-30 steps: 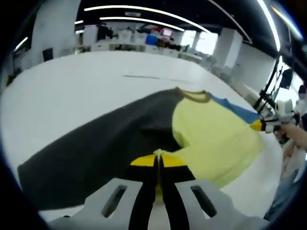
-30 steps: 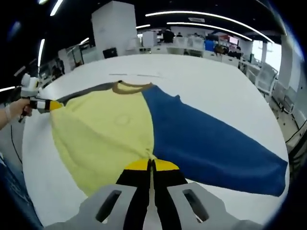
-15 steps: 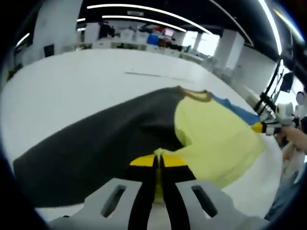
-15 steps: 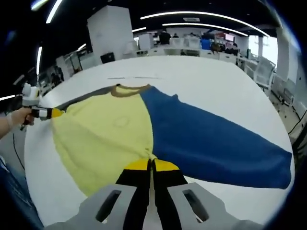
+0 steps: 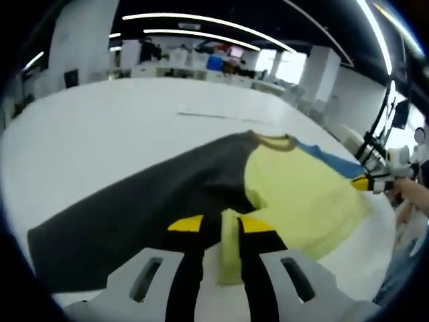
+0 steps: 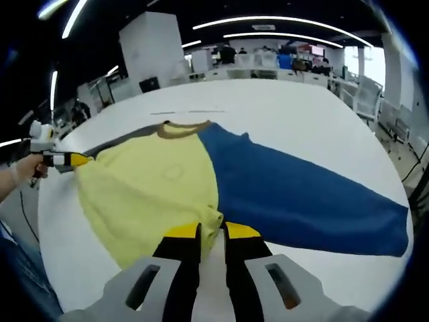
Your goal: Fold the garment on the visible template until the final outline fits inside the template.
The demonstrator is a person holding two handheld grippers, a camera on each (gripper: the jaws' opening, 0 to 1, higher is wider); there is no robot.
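I opened both tongs within the last half second. The left tongs, which had been pinched tight on the yellow hem of the garment, parted, and a strip of that hem now lay loose in the gap between the jaws. The right tongs did the same: their jaws, closed on the hem corner a moment ago, spread apart, and the yellow corner sat between the tips, no longer clamped. Where I had held it, the cloth slackened onto the bench.
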